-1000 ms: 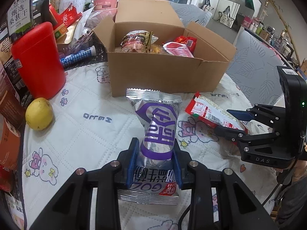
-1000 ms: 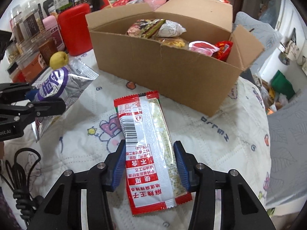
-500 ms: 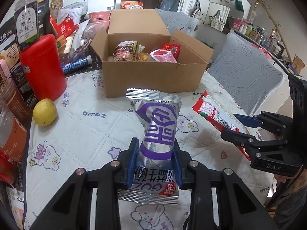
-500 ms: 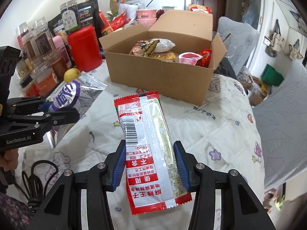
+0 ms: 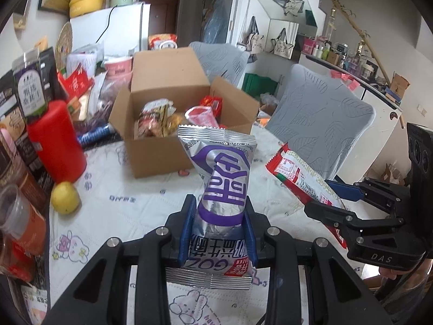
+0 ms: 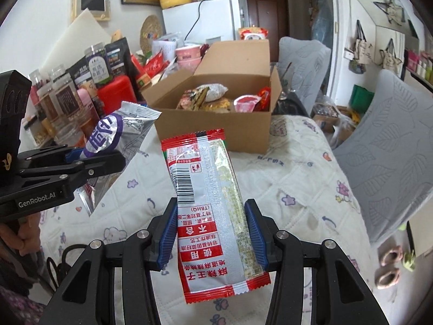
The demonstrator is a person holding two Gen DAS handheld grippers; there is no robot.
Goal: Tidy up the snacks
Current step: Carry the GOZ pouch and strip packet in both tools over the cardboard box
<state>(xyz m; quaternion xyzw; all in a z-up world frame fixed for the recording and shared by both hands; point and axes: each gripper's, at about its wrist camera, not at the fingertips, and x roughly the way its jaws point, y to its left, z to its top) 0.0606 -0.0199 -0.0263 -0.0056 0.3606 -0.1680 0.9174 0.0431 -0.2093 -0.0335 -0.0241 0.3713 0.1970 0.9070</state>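
We hold two snacks above the worktop: the crinkled silver foil packet with purple lettering (image 5: 222,189) is pinched at its lower half by the left hand-held gripper (image 5: 218,230), whose jaws stand narrow against the foil, and the long flat red-and-clear sachet with a barcode (image 6: 213,211) sits clamped between the blue pads of the right hand-held gripper (image 6: 212,233), jaws at a middling width set by the sachet. Both packs hang in the air, clear of the quilted white worktop (image 5: 130,205), short of the open brown cardboard box (image 5: 173,124).

We judge the task partly done: the box already holds several wrapped snacks and a red-lidded cup, and these two picked-up packs are not yet inside. No other loose snack shows on the cloth near us; whether the packets heaped behind the box belong to the job we cannot tell.

The left wrist view alone shows the yellow lemon-like fruit (image 5: 65,197) beside the tall red plastic canister (image 5: 55,140). The right wrist view alone shows the person's fingers (image 6: 23,233) on the left handle, and slippers on the floor past the worktop's edge
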